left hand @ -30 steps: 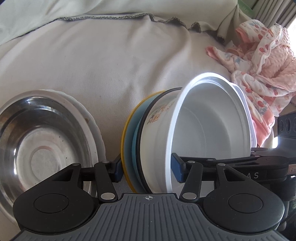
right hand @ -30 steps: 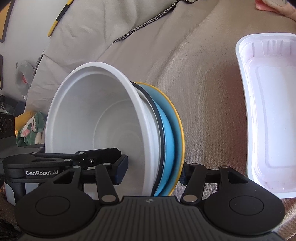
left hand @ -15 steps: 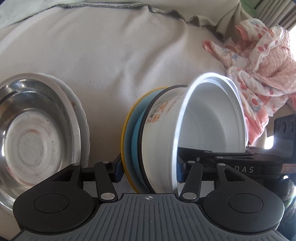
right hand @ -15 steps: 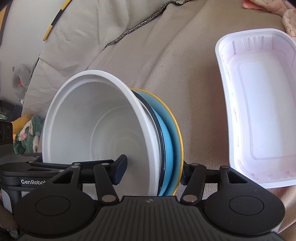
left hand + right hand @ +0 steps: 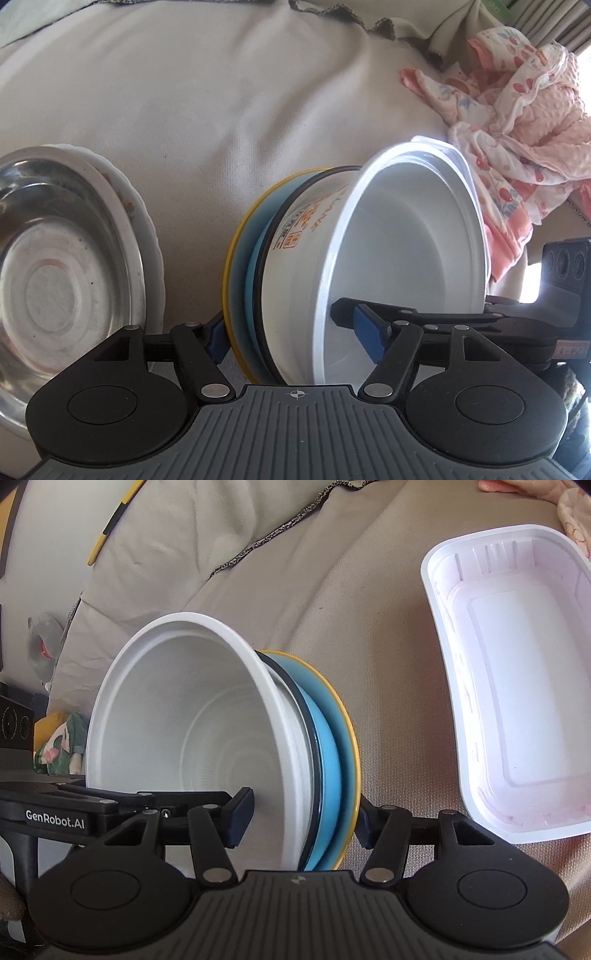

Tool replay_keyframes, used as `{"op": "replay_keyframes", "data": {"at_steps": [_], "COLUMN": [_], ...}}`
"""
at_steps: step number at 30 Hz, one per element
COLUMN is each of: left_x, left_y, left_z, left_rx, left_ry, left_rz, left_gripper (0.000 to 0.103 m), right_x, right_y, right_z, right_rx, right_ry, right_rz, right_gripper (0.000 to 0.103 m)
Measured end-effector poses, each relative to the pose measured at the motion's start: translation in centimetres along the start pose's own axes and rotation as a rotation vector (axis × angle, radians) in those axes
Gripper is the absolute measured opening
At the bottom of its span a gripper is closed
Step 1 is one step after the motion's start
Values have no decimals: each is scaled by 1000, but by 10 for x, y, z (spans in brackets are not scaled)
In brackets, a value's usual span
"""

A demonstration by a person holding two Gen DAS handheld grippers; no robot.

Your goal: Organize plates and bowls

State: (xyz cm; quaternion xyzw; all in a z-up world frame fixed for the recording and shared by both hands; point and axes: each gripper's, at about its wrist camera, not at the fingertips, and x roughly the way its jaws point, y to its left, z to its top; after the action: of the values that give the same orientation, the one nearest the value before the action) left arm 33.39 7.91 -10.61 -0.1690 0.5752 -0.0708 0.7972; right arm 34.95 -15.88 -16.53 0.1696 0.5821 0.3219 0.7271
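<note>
Fingers: L gripper (image 5: 295, 336) just opened wider, pads off stack (image 5: 332, 280) though stack sits between; R gripper (image 5: 304, 819) clamped on stack (image 5: 236, 760), one pad inside white bowl (image 5: 192, 738), other behind yellow plate (image 5: 349, 760). Stack held on edge over beige cloth (image 5: 221, 110); axis roughly level, bowl mouth facing L-cam right. Steel bowl (image 5: 55, 266) nearby on cloth, tray (image 5: 517, 679) to other side.

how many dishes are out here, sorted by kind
Plates: 3, the yellow-rimmed plate, the blue plate, and the floral white plate under the steel bowl.
Bowls: 3, the plain white bowl, the printed bowl nested behind it, and the steel bowl.
Trays: 1, the white plastic tray.
Total: 7
</note>
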Motion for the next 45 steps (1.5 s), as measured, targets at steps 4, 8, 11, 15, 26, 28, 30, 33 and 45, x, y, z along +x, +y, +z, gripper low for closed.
{"op": "replay_keyframes", "data": {"at_steps": [4,8,11,15,26,28,30,33,45], "left_x": [0,1,1,0,-6,-8,-8,-7,-2], "left_y": [0,4,7,8,11,13,13,16,22], "left_z": [-2,1,2,3,4,3,2,0,1], "left_rx": [13,-4,-21,-35,-44,-41,-39,-41,-65], "left_ry": [5,18,27,30,29,26,21,16,36], "left_rz": [4,-16,-30,-33,-26,-30,-34,-44,-41], "left_gripper": [73,72,72,72,72,72,72,72,70], "right_x": [1,3,5,7,8,7,7,9,23], "right_y": [3,7,11,12,14,16,14,16,18], "right_z": [4,11,16,18,10,9,11,11,12], "right_rx": [-9,-2,7,16,39,33,25,12,10], "right_ry": [28,77,107,117,119,118,119,116,91], "right_rz": [-4,-26,-45,-53,-38,-41,-44,-52,-39], "right_gripper": [53,52,52,52,53,53,53,53,55]}}
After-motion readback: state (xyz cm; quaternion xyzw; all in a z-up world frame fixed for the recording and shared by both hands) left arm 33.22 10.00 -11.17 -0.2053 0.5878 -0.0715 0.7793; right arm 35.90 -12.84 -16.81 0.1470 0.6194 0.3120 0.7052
